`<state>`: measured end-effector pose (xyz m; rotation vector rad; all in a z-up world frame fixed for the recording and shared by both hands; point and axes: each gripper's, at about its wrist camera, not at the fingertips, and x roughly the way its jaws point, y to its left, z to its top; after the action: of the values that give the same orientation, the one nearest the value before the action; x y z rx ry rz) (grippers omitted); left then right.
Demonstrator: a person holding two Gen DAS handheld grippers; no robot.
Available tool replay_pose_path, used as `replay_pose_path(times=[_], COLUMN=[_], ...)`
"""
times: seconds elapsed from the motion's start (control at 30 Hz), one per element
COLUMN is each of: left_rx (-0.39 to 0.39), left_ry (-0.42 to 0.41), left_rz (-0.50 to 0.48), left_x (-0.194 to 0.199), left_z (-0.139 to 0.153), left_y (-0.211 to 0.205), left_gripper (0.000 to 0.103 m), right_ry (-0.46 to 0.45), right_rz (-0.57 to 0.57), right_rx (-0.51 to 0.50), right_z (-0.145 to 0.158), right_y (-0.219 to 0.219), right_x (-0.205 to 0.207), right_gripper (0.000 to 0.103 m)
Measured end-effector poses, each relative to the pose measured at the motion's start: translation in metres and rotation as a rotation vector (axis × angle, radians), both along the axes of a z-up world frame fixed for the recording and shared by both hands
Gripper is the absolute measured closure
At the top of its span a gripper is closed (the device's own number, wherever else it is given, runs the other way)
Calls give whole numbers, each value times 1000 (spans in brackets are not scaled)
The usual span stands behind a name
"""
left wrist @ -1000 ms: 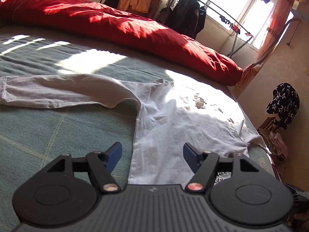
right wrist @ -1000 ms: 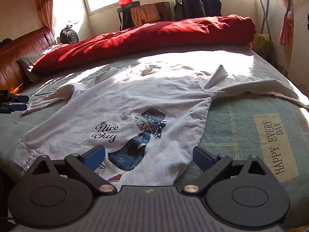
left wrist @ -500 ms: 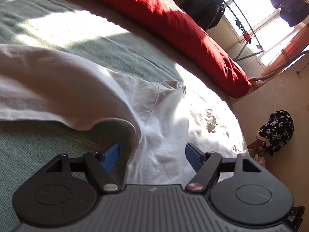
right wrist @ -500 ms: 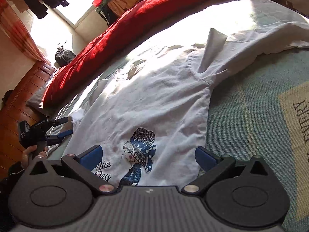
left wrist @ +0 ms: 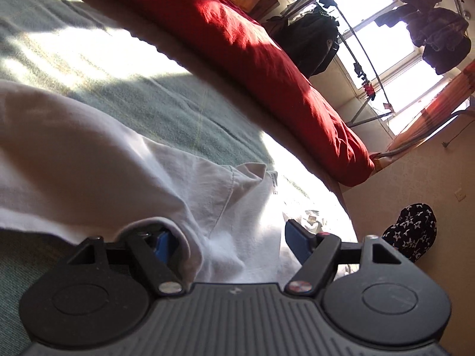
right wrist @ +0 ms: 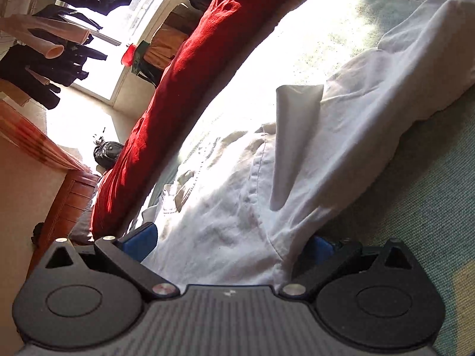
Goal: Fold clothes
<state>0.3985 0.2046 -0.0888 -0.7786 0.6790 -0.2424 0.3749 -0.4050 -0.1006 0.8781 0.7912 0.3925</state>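
Basically both grippers sit low at the armpits of a white long-sleeved shirt [right wrist: 237, 207], which lies spread flat on the green blanket [left wrist: 178, 112] of the bed, neither folded nor lifted. Left gripper [left wrist: 225, 243]: jaws wide apart, straddling the cloth where the sleeve [left wrist: 59, 160] joins the body; the underarm edge drapes over one blue pad and half hides it, the other pad rests clear on top of the shirt body. Nothing is pinched in that view. Right gripper [right wrist: 234, 243]: jaws likewise spread wide, one blue pad tucked under the seam edge on the blanket side, the other on top of the chest fabric; cloth lies between them but no pinch shows. Likely reason for this placing: each gripper lines up with a side seam so that closing would catch the sleeve root, giving a clean line to bring the sleeves in over the body. A small flap of fabric [right wrist: 294, 136] stands up on the shirt just beyond the right gripper, near the shoulder, a wrinkle that could carry into a fold. Beyond the shirt, along the far edge of the bed, lies a rolled red duvet [left wrist: 267, 59]; past that, dark clothes hang on a drying rack [left wrist: 371, 74] by the window.
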Motion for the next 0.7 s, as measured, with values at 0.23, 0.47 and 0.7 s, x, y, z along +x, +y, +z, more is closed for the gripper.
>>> replay_pose_path(times=[0.23, 0.47, 0.7], left_rx=[40, 196, 516], left_ry=[-3, 50, 36], left_rz=[85, -23, -215], left_x=[6, -28, -106], left_z=[10, 22, 57], left_y=[27, 18, -21], left_gripper=[29, 28, 27], right_ry=[-18, 43, 15], right_rz=[-142, -38, 129], right_rx=[-4, -76, -206], right_z=[8, 16, 52], right_y=[-38, -25, 13], right_x=[3, -30, -108], right_gripper=[0, 0, 0])
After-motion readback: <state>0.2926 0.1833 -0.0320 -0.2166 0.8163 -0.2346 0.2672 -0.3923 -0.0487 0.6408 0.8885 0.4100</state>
